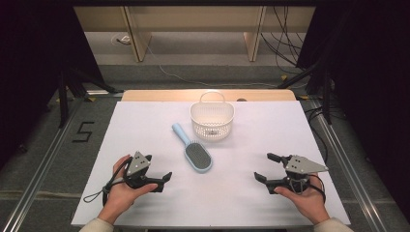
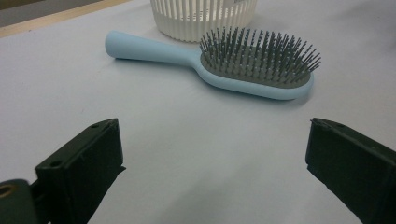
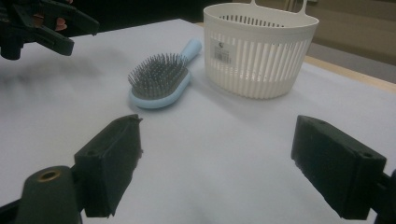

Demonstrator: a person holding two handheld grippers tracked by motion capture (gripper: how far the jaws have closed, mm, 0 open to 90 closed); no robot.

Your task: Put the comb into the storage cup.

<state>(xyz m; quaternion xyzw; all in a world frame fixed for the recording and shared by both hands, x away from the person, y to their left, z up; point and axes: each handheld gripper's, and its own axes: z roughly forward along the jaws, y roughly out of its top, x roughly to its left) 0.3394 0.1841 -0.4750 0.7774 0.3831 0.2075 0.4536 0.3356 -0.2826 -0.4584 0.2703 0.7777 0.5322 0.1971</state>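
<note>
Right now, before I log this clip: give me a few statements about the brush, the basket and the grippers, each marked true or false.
1. The light blue hairbrush lies bristles up on the table. True.
2. The hairbrush is inside the white slatted basket. False: it lies beside the basket on the white table cover.
3. The left gripper is open and holds nothing. True.
4. The right gripper is shut on the hairbrush handle. False: its jaws stand apart, well clear of the brush.

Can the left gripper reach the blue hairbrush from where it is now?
Probably yes. The left gripper is open, and bare white table lies between its jaws and the hairbrush. The basket stands behind the brush, not in the way.
</note>
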